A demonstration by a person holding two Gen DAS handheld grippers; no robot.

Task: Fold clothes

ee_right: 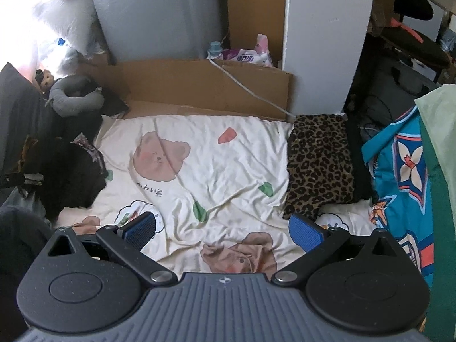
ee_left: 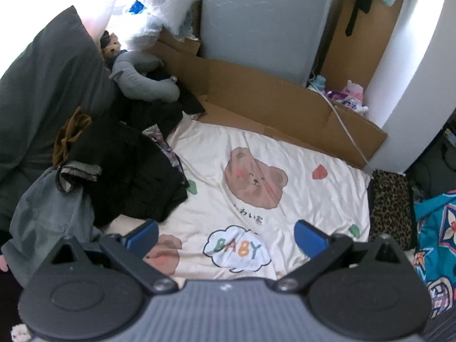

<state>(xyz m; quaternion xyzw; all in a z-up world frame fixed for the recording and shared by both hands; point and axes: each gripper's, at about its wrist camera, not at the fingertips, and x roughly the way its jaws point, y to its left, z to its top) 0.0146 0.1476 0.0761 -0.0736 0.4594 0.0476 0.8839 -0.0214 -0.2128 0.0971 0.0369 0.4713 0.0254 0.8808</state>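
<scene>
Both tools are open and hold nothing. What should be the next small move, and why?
Probably move the left tool toward the dark clothes pile to take one garment. Both it and the right tool are open and empty above the bear-print sheet, where no garment is spread out. The leopard-print cloth already lies flat at the sheet's edge, seemingly folded.

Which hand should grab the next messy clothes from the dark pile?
Probably the left hand-held gripper. The dark pile of clothes lies just ahead of its left finger, while from the right hand-held gripper it sits farther off to the side. Both are open and empty.
</scene>
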